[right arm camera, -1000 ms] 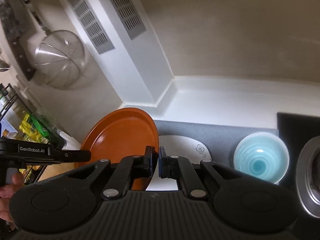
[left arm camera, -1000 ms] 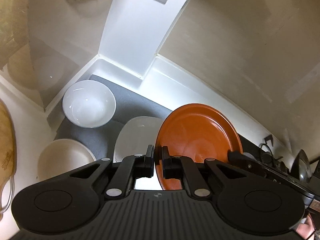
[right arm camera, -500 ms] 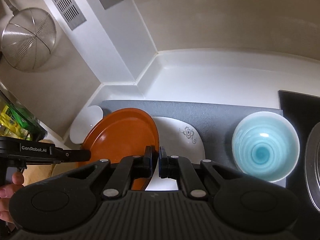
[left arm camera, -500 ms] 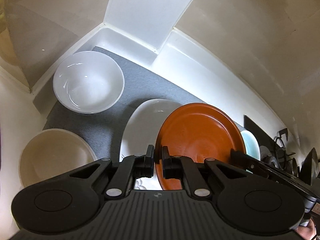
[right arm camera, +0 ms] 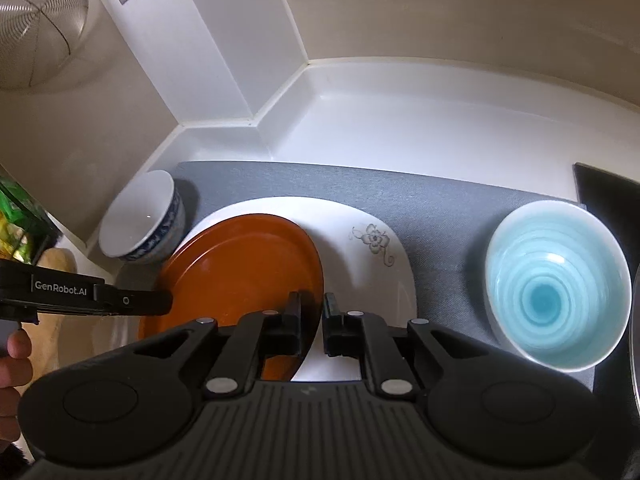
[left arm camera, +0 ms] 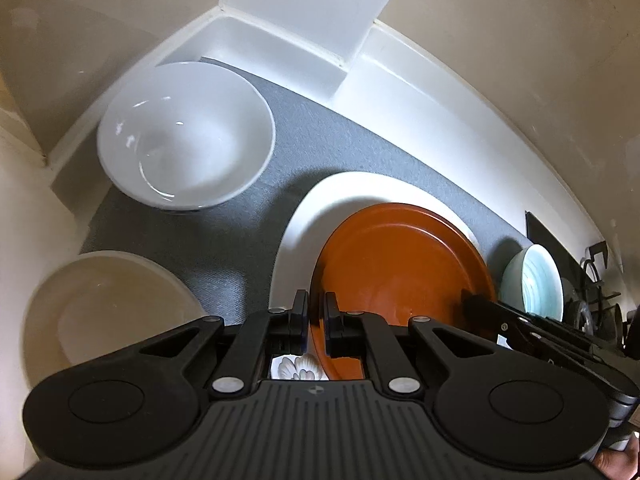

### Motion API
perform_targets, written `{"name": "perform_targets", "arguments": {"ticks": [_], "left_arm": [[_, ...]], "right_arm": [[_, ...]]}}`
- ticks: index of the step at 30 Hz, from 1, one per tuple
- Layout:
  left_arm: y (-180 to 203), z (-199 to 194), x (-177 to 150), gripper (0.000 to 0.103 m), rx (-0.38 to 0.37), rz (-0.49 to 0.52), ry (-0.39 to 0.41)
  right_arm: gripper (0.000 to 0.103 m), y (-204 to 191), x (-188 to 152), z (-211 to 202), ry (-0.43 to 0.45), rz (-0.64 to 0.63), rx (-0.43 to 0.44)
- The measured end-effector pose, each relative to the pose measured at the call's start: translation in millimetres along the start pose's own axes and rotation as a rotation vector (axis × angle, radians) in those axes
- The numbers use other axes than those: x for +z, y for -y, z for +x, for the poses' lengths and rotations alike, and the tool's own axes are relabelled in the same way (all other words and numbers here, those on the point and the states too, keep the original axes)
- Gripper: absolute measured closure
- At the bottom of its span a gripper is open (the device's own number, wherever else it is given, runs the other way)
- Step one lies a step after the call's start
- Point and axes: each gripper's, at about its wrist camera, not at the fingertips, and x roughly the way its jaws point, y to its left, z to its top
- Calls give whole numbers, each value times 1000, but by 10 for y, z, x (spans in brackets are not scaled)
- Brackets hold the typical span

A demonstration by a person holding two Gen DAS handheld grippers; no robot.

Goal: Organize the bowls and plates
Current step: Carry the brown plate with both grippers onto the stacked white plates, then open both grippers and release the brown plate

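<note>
An orange plate (left arm camera: 404, 268) sits low over a white flower-patterned plate (left arm camera: 320, 216) on the grey mat (left arm camera: 312, 144). My left gripper (left arm camera: 317, 326) is shut on the orange plate's left rim. My right gripper (right arm camera: 312, 324) holds its right rim (right arm camera: 248, 264), with its fingers parted a little more than before; the rim still lies between them. The white plate (right arm camera: 360, 248) shows under it in the right wrist view. A white bowl (left arm camera: 186, 136), a cream bowl (left arm camera: 104, 312) and a light blue bowl (right arm camera: 558, 292) stand around.
The white bowl has a blue-patterned outside (right arm camera: 144, 220) in the right wrist view. The white counter corner and wall (right arm camera: 280, 80) lie behind the mat. A black stove edge (right arm camera: 600, 188) is at the right. A wire strainer (right arm camera: 36, 12) hangs at the upper left.
Both grippers have lowered the orange plate down onto the white plate. The right gripper's fingers have parted slightly around the rim.
</note>
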Motion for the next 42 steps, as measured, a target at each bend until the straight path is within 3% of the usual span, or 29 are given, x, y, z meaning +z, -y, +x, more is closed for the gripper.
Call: {"name": "perform_targets", "arguments": {"ticks": [14, 20, 23, 25, 26, 27, 28, 30, 31, 34, 38, 42], "left_arm": [[223, 323, -67, 96, 71, 127, 4], [318, 339, -105, 96, 88, 158, 6], [336, 243, -139, 90, 89, 152, 3], [357, 151, -184, 77, 103, 168, 15], [357, 95, -209, 62, 113, 170, 19], [343, 36, -228, 56, 120, 167, 24], [309, -45, -254, 54, 106, 163, 35], [210, -217, -287, 37, 141, 142, 64], [138, -311, -307, 34, 171, 121, 86], [-118, -579, -343, 31, 175, 37, 136], [-414, -779, -315, 30, 187, -41, 183], [-597, -819, -270, 30, 216, -79, 184]], "right_arm": [[87, 187, -125, 248, -23, 35, -43], [84, 147, -111, 241, -24, -26, -75], [64, 137, -111, 187, -22, -33, -60], [54, 138, -113, 117, -8, -35, -52], [52, 144, -120, 70, 2, -35, -45], [45, 154, -132, 9, 9, -33, -39], [34, 162, -147, -39, 14, -31, -35], [16, 181, -179, -138, 27, -33, -19], [12, 188, -197, -190, 32, -38, -11], [6, 191, -263, -319, 41, -74, -19], [6, 194, -339, -415, 60, -90, -28], [6, 156, -362, -309, 45, -99, -72]]}}
